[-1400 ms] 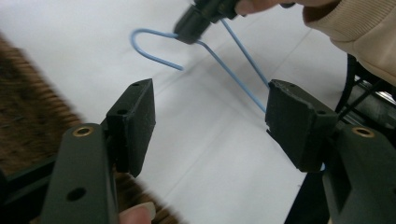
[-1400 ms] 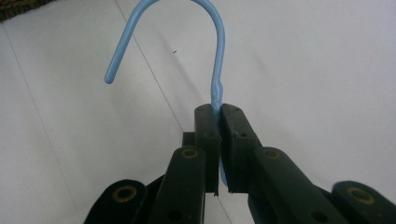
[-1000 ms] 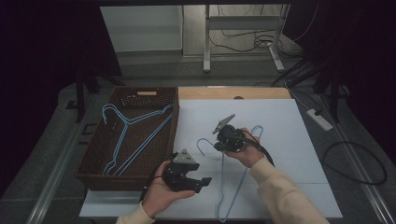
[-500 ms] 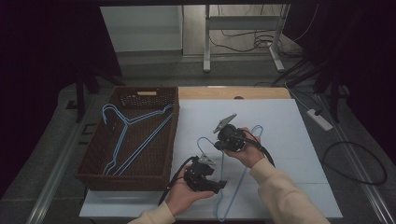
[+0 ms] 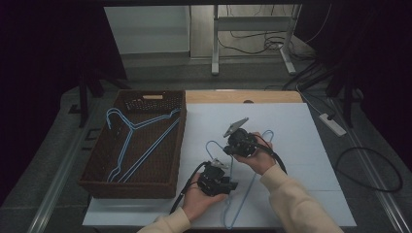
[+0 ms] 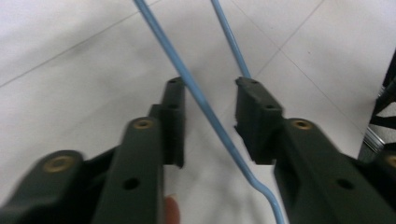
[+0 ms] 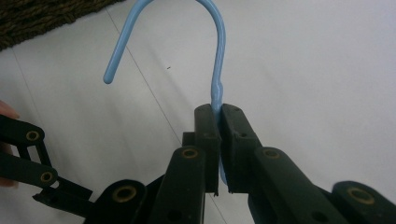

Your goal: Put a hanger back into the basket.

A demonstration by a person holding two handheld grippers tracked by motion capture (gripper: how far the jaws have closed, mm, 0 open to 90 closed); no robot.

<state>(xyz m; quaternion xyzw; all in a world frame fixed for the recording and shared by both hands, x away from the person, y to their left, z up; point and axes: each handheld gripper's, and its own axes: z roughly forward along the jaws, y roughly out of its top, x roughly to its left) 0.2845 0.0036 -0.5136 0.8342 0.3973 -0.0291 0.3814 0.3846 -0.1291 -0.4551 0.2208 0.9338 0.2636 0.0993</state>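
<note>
We've got the right claw [image 7: 219,116] clamped on the blue hanger [image 5: 243,191] at its hook's neck, mid-counter [image 5: 311,131], our left claw [image 6: 208,119] just been closing, hanger's wire between its jaws, pads not yet touching, wicker basket [image 5: 97,170] at the left edge.

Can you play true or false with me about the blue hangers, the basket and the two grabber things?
1. The right gripper is shut on the blue hanger just below its hook. True.
2. The left gripper squeezes the hanger tight. False: its jaws have just been closing, with a wire between them, but a gap is left.
3. The brown basket holds another hanger. True.
4. The basket is to the right of the white mat. False: it is to the left.
</note>
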